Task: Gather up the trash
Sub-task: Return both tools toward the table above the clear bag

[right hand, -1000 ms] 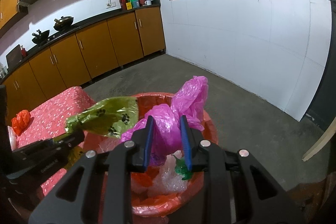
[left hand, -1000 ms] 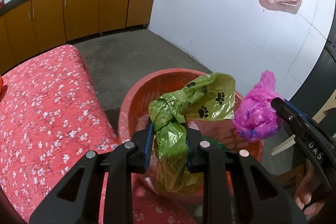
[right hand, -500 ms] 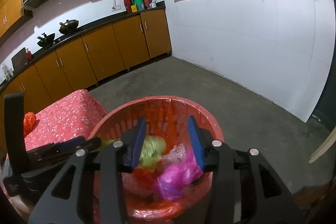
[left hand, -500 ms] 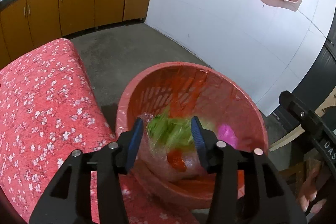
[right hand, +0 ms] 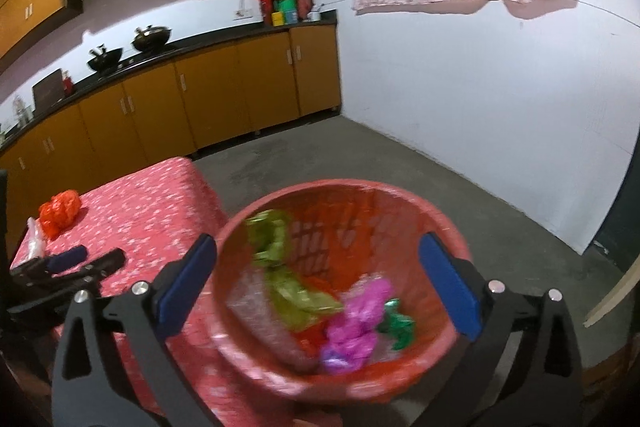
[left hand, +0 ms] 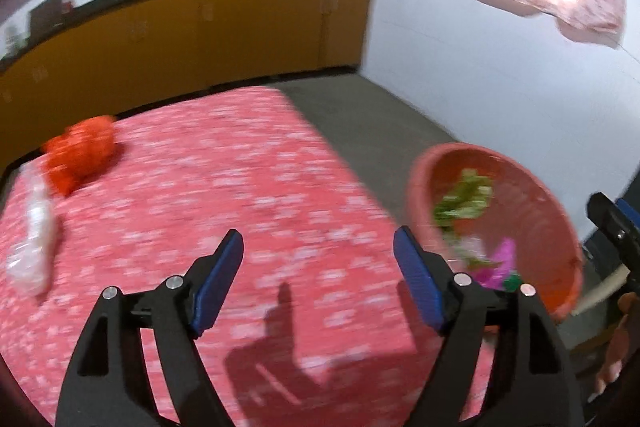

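Both hand-held grippers, left [left hand: 318, 267] and right [right hand: 316, 281], are gaping empty; orange bag [left hand: 80, 153] is lying ahead-left of the left one, basket [right hand: 448, 223] is sitting beneath the right one.

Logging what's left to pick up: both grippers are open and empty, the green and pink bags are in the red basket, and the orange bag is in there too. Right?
Not quite. In both views the orange bag lies on the flowered table, beside a clear wrapper. The rest stands.
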Motion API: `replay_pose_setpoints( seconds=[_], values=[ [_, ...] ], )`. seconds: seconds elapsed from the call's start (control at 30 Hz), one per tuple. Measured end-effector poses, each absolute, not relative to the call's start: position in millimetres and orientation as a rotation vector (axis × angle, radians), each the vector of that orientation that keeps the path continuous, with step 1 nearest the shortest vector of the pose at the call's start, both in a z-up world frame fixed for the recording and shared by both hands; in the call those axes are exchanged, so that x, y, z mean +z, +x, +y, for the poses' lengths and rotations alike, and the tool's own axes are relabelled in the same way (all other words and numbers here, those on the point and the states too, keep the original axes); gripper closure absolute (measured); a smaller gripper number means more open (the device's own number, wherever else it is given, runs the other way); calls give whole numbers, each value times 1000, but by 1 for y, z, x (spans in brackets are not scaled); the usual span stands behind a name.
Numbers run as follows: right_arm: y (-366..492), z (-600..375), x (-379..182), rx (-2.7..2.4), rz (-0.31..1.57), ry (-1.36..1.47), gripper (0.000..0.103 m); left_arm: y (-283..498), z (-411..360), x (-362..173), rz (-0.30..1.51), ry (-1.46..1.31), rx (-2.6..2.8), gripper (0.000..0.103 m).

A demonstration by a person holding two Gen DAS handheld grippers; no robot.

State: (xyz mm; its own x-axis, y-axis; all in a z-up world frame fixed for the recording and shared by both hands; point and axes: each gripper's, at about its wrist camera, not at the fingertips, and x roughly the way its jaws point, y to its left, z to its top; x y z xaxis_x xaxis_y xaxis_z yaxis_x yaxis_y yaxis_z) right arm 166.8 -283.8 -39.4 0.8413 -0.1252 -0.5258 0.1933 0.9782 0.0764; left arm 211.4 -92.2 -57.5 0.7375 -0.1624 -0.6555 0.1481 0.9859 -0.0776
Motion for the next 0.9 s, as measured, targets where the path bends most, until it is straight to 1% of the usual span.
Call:
replay_pose_setpoints(
  seconds=[0.1, 0.2, 0.33, 0.43, 0.6, 0.73, 0.83, 0.9],
  values=[
    [173, -257, -40, -119, 557, 117, 4, 205, -47, -55, 702, -21, -58, 16],
    [180, -232, -41, -64, 567, 116, 4, 198, 5, -54, 687, -8, 78, 14],
    [188, -197, -41, -10, 581, 103, 4, 197, 65, -52, 681, -35, 218, 14],
    [191, -175, -42, 20, 589, 85, 4, 199, 99, -51, 664, -66, 284, 8],
    [199, -148, -42, 42, 610, 60, 4, 222, 126, -62, 710, -83, 298, 8],
    [205, -134, -44, 52, 623, 44, 4, 235, 127, -78, 774, -75, 291, 8],
    [207, -127, -45, 62, 627, 28, 4, 246, 129, -89, 820, -78, 290, 12],
    [210, -122, -45, 68, 629, 15, 4, 251, 132, -94, 838, -91, 286, 17]
  ],
)
